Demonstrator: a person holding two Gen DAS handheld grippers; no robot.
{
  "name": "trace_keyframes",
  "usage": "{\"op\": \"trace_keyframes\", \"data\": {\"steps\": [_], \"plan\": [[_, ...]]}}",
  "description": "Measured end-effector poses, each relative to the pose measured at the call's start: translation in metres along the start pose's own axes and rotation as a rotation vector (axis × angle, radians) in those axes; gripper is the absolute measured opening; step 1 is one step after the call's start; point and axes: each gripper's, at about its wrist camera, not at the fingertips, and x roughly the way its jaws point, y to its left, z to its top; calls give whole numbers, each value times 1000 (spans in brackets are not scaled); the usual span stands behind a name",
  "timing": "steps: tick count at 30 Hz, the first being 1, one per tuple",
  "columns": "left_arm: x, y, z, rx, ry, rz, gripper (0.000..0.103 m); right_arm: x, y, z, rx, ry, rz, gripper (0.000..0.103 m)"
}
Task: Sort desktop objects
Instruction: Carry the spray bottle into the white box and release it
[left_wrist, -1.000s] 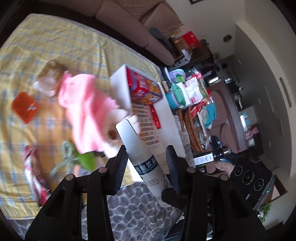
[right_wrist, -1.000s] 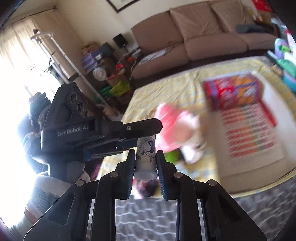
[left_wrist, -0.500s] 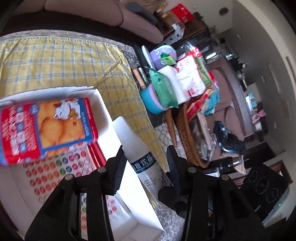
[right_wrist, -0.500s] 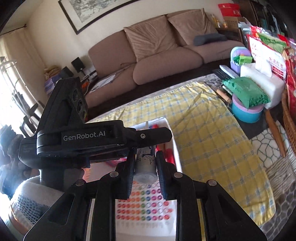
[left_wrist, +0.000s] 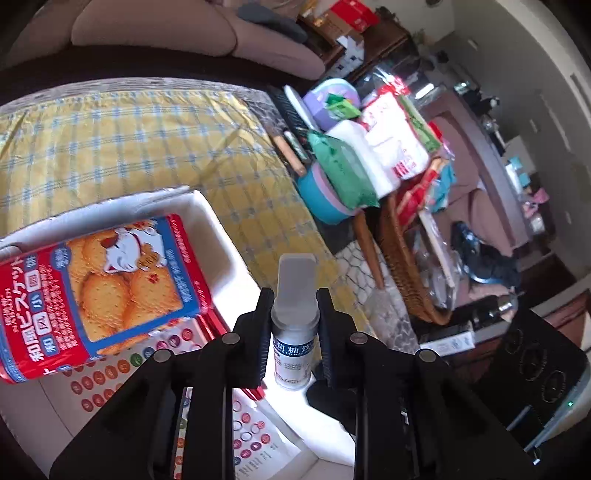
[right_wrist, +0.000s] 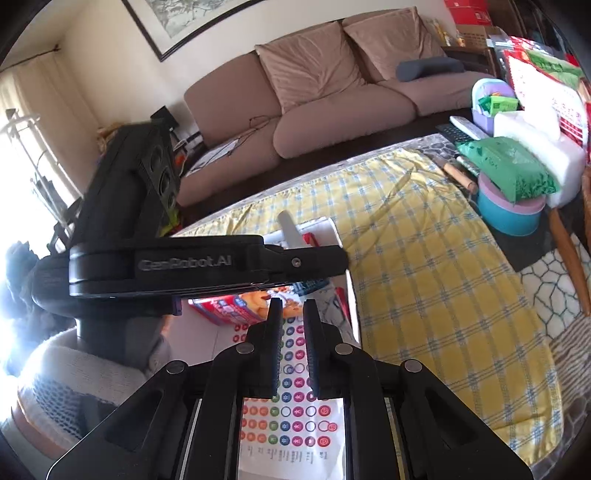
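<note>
- Your left gripper (left_wrist: 294, 325) reaches over the right side of the white box (left_wrist: 221, 236), and the bottle (left_wrist: 294, 328) it carries stands nearly upright, cap up.
- In the right wrist view the left gripper (right_wrist: 207, 266) lies level across the frame, above the box, with the bottle's cap (right_wrist: 290, 229) poking out behind it.
- Your right gripper (right_wrist: 293, 347) points down over the sticker sheet (right_wrist: 295, 424) on the box floor, just beside the left one.
- The biscuit pack (left_wrist: 92, 291) fills the box's left part; the strip of white floor along the right wall, under the bottle, is free.
- Beyond the box rim the yellow checked cloth (left_wrist: 147, 140) lies bare as far as the teal tub (left_wrist: 321, 199) and green pouch (left_wrist: 343, 170) at the table edge.
- The left fingers are clamped on the bottle's shoulder, one pad on each side, touching it.
- The right fingers stand a narrow gap apart with nothing between them.
</note>
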Motion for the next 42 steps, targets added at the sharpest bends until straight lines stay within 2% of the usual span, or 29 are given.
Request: {"op": "trace_keyframes", "data": {"steps": [6,9,13,14,15,17,25,30,35,37,39,42], "plan": [[15,7,13,22,26,102,21,-9,-8,-1,-2,15,-14,12],[19,6,18,43,14,149,26,-5,-14,-5,2,28,-14,13],[19,3,25,47,-16,183,44,2,-22,-11,15,37,-14,12],[16,1,27,51,-30,189,56,2,-23,-12,17,36,-13,13],[13,-2,29,53,-46,204,73,2,-24,-13,19,35,-13,13],[3,-4,33,54,-81,221,80,2,-26,-14,23,31,-13,13],[-32,7,28,17,-97,194,80,-6,-26,-14,39,6,-21,13],[-62,14,10,7,-109,135,80,0,-17,13,18,-8,-19,13],[-103,34,-4,-33,-152,54,81,37,-14,67,3,35,-31,13],[-113,42,-6,-28,-151,46,81,58,-12,84,-2,78,-39,13],[-118,46,-8,-8,-148,64,81,85,-10,99,-14,138,-94,13],[-119,51,-11,0,-140,54,81,116,-2,113,-49,177,-163,13]]}}
